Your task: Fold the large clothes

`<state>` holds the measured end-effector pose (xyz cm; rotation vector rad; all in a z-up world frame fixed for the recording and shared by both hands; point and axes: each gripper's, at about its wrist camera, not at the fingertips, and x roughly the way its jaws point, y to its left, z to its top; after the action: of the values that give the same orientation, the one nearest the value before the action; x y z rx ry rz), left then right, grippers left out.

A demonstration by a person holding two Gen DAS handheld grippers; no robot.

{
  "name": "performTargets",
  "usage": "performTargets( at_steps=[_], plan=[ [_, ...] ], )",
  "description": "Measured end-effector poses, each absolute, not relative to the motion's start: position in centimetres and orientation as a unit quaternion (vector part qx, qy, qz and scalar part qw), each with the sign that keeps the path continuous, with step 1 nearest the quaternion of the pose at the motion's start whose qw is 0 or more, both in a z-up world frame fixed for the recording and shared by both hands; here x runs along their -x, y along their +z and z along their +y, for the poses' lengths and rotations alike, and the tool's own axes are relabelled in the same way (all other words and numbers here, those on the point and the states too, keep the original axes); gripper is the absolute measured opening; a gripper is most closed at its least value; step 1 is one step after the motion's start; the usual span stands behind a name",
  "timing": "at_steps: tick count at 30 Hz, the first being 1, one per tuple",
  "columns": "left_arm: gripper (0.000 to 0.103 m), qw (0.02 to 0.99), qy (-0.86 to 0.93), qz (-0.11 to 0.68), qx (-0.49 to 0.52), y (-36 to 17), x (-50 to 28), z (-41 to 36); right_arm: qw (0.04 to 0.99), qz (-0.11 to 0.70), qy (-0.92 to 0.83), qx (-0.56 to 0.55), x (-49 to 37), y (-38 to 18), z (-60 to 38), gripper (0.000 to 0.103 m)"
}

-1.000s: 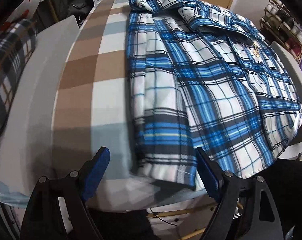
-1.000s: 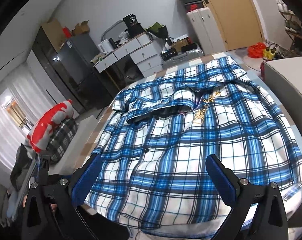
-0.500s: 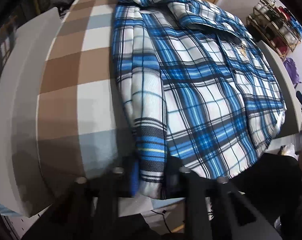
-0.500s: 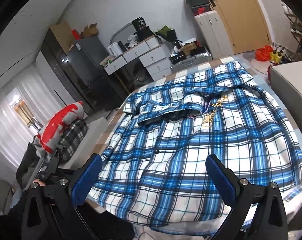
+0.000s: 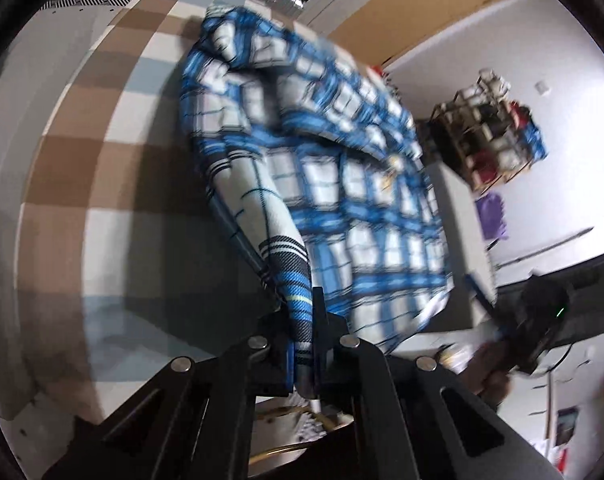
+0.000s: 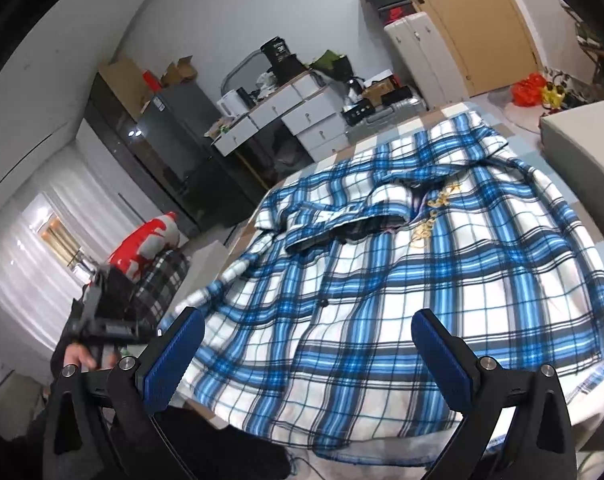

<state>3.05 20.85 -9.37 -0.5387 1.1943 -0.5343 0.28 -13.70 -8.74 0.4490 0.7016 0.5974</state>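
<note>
Shirt [image 6: 402, 280] lies spread on the bed [image 5: 102, 168], its sleeve cuff [image 5: 298, 300] clamped between the closed left fingers [image 5: 302, 344] for folding inward, while the right fingers [image 6: 302, 356] hover open above the hem.

Count: one blue plaid shirt [image 6: 434, 280] on one checked bed [image 5: 102, 160]. Two claws, mine: left claw [image 5: 302, 344], right claw [image 6: 308, 350]. One grey fridge [image 6: 174, 136], one white suitcase [image 6: 422, 56], one wooden door [image 6: 486, 20].
</note>
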Motion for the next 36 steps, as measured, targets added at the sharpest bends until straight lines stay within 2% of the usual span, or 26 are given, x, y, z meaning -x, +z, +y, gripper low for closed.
performTargets(
  at_steps=[6, 12, 17, 22, 25, 31, 36],
  plan=[
    [0.001, 0.742, -0.253, 0.543, 0.300, -8.1, -4.7, 19.7, 0.884, 0.316, 0.338, -0.068, 2.5, -8.1, -7.9, 0.103],
    [0.001, 0.735, -0.270, 0.524, 0.335, -7.7, -5.4, 19.2, 0.865, 0.332, 0.377, 0.006, 4.6, -9.4, -2.4, 0.103],
    [0.001, 0.741, -0.275, 0.514, 0.334, -6.9, -5.3, 20.6, 0.828, 0.373, 0.402, -0.118, 5.3, -10.3, -4.7, 0.103],
    [0.001, 0.755, -0.287, 0.497, 0.317, -6.7, -4.4, 21.4, 0.864, 0.301, 0.315, -0.254, 8.0, -7.3, -17.5, 0.103],
    [0.001, 0.761, -0.295, 0.484, 0.317, -7.5, -4.1, 21.1, 0.862, 0.310, 0.225, -0.332, 7.3, -8.2, -24.9, 0.103],
    [0.001, 0.755, -0.306, 0.476, 0.329, -9.4, -3.9, 20.9, 0.820, 0.401, 0.168, -0.372, 1.9, -13.0, -29.9, 0.103],
    [0.001, 0.762, -0.311, 0.471, 0.317, -10.3, -3.6, 21.1, 0.822, 0.460, 0.120, -0.313, -1.9, -14.8, -29.6, 0.103]
  ],
)
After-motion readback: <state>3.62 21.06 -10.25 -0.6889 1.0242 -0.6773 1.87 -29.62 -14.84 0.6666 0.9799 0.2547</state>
